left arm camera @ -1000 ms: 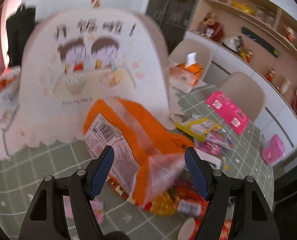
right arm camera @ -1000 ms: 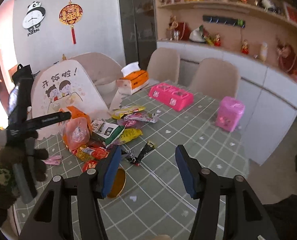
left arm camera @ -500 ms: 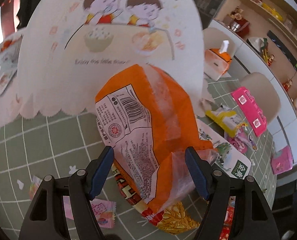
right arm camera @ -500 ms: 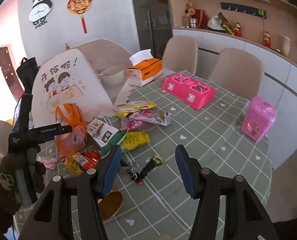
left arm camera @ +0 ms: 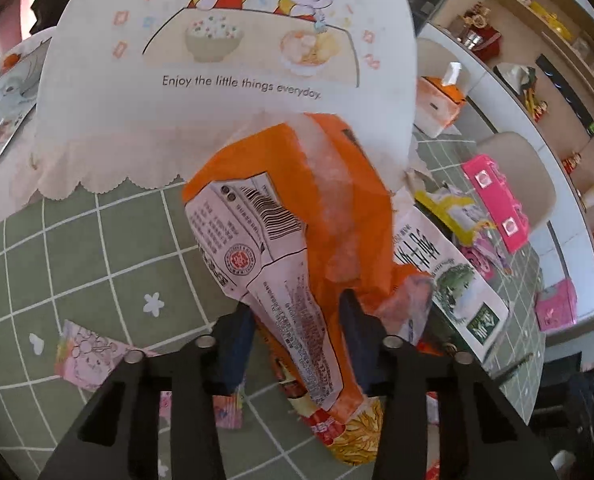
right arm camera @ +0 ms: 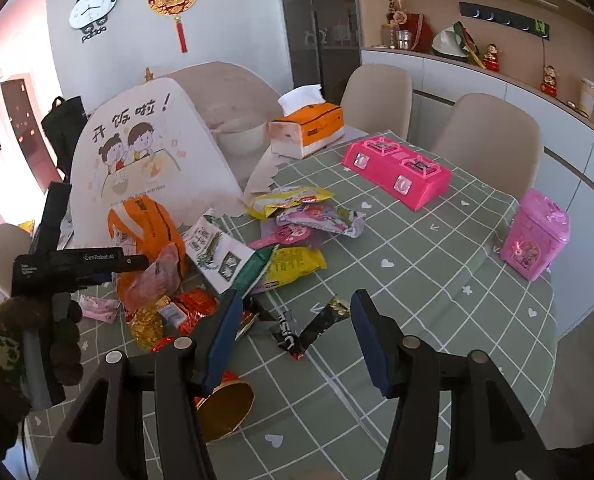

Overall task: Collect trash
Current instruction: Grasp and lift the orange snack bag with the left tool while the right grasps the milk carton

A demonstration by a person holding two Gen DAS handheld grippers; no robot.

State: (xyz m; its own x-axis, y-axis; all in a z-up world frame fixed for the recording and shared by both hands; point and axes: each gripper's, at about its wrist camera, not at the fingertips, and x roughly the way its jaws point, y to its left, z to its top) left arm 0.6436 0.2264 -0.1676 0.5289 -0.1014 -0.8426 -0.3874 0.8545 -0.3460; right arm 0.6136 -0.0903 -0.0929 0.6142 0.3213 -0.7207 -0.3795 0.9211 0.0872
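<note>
Orange snack bag (left arm camera: 297, 240) stands near the table's (right arm camera: 437, 280) left edge, against the white food cover (left arm camera: 225, 80). Left gripper (left arm camera: 297, 320) jaws closing around its lower end, pads meeting it. Right gripper (right arm camera: 297, 336) spread wide, empty, above a black wrapper (right arm camera: 309, 328).

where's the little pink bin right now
The pink bin stands upright near the table's right edge in the right wrist view, alone on the green checked tablecloth, right of the pink double box and apart from the wrapper pile.

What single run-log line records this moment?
left gripper: closing on orange bag | right gripper: open, above black wrapper
</note>
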